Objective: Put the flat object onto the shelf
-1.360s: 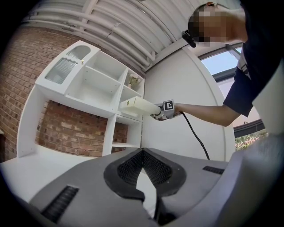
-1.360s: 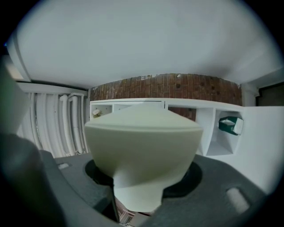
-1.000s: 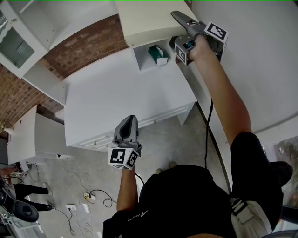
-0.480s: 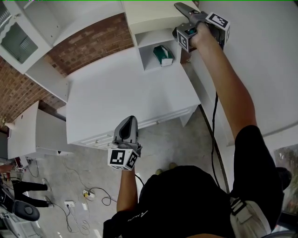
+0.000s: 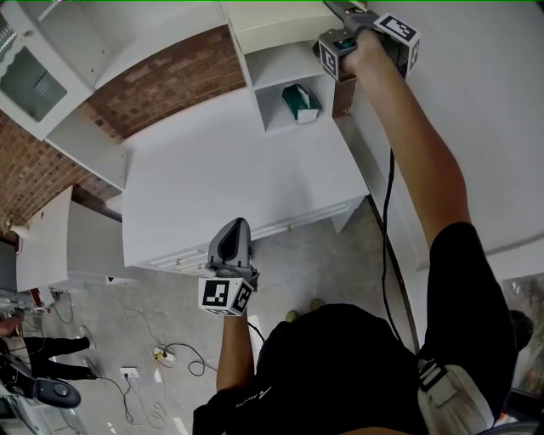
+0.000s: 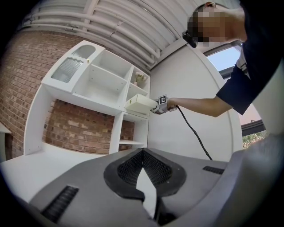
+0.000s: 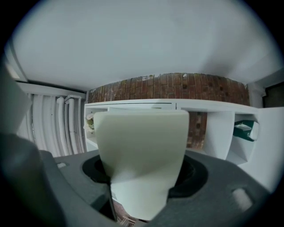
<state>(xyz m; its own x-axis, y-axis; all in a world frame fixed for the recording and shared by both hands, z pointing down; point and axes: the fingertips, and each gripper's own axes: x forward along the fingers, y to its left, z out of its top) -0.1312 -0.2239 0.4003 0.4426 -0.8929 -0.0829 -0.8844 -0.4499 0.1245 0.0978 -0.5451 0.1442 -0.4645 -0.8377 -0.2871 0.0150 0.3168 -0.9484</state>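
Holding the flat object (image 7: 141,146) between its jaws, the right hand-held gripper (image 5: 347,12) is raised to the upper part of the white shelf unit (image 5: 280,64). Its jaws have just been opening, but the pads look to be against the object's sides, so it reads as held. Object is cream, level, and pokes out toward the upper compartment. Whether it rests on a shelf board can't be told.

Step looks like placement, at or near release. Next move likely needs the object pushed fully onto the board and lying flat, then a clean let-go and a straight pull-back so it isn't dragged off.

A teal box (image 5: 299,102) sits in the lower cubby, well clear. Left hand-held gripper (image 5: 236,231) has jaws together, empty, and is low by the front edge of the bench (image 5: 221,187).
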